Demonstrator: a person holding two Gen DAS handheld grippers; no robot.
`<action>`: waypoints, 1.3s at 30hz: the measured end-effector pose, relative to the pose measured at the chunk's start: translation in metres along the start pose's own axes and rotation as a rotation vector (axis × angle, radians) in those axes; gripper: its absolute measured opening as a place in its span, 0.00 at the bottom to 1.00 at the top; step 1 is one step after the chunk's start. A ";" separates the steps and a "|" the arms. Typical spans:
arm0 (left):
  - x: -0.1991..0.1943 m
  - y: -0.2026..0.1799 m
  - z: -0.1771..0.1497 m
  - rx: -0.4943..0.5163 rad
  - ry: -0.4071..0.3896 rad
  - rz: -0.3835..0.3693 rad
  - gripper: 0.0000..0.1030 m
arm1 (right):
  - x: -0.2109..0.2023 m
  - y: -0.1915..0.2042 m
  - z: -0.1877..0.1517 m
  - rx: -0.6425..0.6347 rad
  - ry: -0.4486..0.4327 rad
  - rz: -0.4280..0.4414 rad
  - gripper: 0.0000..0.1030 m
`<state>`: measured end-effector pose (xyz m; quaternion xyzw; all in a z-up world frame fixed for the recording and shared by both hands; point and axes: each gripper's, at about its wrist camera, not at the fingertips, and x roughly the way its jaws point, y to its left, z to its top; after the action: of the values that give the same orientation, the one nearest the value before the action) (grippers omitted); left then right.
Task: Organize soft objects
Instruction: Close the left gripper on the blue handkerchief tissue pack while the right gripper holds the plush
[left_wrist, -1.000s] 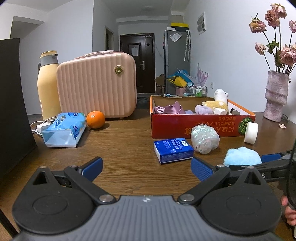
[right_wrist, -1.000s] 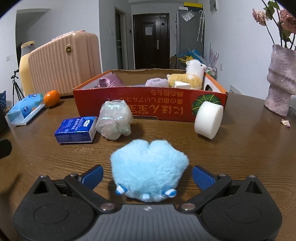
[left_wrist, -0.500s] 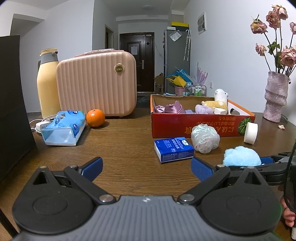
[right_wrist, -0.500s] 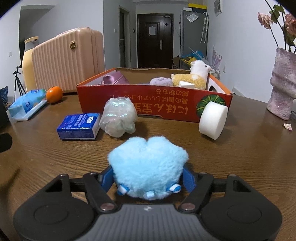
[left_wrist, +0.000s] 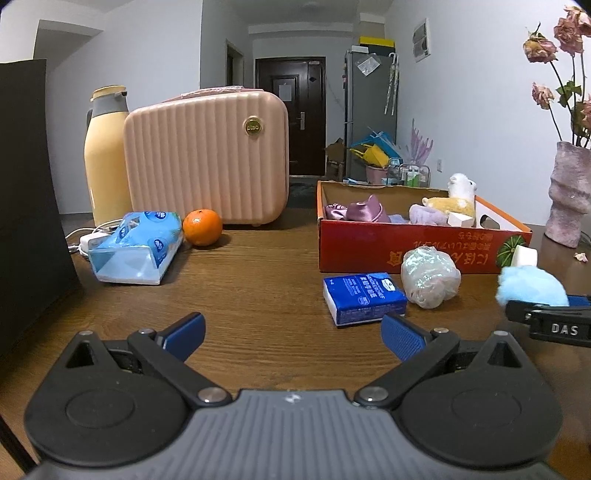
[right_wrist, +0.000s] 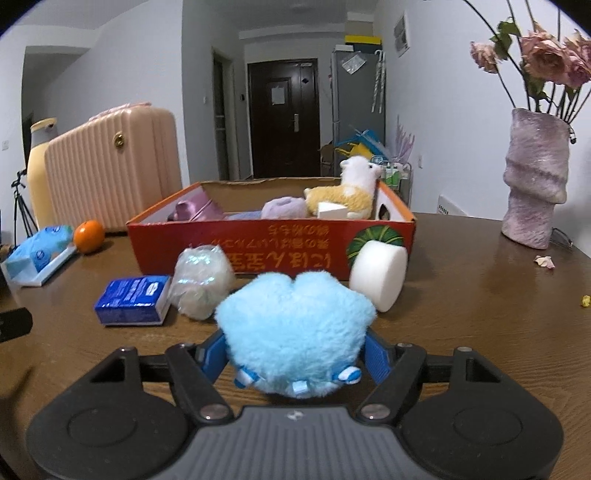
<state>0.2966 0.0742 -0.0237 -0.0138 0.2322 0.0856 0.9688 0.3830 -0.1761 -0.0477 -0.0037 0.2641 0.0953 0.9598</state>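
Note:
My right gripper (right_wrist: 295, 354) is shut on a fluffy light-blue plush (right_wrist: 295, 328) and holds it above the wooden table, in front of the red cardboard box (right_wrist: 258, 251). The plush also shows at the right of the left wrist view (left_wrist: 532, 286). The box holds an alpaca plush (right_wrist: 351, 192), a purple plush and pink satin cloth. A clear-wrapped soft ball (right_wrist: 201, 282), a white foam cylinder (right_wrist: 378, 277) and a blue tissue pack (right_wrist: 131, 301) lie before the box. My left gripper (left_wrist: 291, 332) is open and empty, low over the table.
A pink ribbed suitcase (left_wrist: 207, 158), a yellow flask (left_wrist: 105, 155), an orange (left_wrist: 202, 227) and a large blue tissue pack (left_wrist: 136, 247) stand at the left back. A purple vase (right_wrist: 535, 184) of dried roses stands at the right. A black panel (left_wrist: 26, 203) borders the left.
My right gripper closed on the blue plush and lifted it off the table, moving nearer the box. My left gripper stayed open and rose slightly.

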 end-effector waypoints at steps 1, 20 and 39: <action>0.003 -0.002 0.001 0.000 0.001 0.001 1.00 | 0.000 -0.002 0.001 0.002 -0.003 -0.003 0.70; 0.058 -0.031 0.017 -0.023 0.089 -0.012 1.00 | -0.006 -0.024 0.005 0.017 -0.069 -0.035 0.70; 0.107 -0.064 0.027 0.037 0.169 -0.016 1.00 | -0.001 -0.030 0.007 0.048 -0.072 -0.055 0.70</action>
<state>0.4135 0.0304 -0.0492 -0.0048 0.3145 0.0719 0.9465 0.3907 -0.2055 -0.0425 0.0154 0.2313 0.0627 0.9707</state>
